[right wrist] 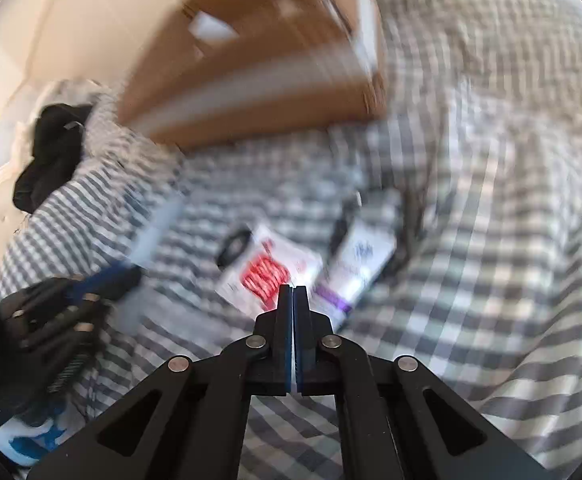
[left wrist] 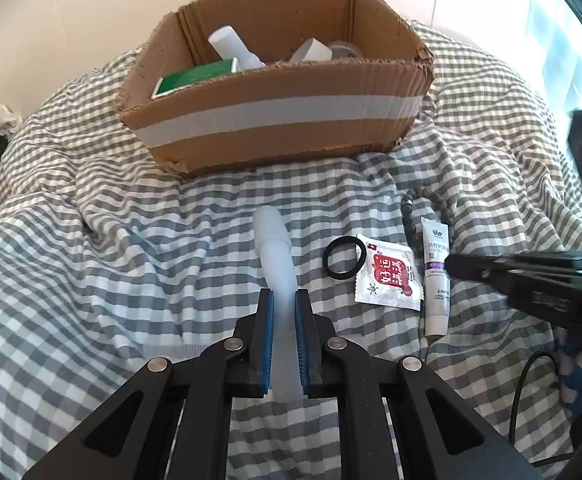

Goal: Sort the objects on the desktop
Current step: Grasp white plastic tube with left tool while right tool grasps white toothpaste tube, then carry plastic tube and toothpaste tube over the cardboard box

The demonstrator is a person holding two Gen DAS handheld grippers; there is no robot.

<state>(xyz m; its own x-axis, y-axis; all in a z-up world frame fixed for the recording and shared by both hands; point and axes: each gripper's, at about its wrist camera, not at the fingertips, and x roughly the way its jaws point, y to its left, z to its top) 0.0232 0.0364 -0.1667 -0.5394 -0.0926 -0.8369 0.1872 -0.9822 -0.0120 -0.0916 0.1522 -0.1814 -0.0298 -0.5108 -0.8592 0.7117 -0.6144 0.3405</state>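
My left gripper is shut on a translucent white bottle, which sticks out past the blue pads above the checked bedding. The same bottle and the left gripper show blurred in the right wrist view. Beside them lie a black hair ring, a red-and-white sachet and a white tube with a purple band. My right gripper is shut, its tip right at the tube and next to the sachet. I see no object clearly held between its pads.
An open cardboard box stands behind on the bed, holding a green-and-white pack and a white bottle. A bead bracelet lies behind the tube. A black garment lies left, a black cable right.
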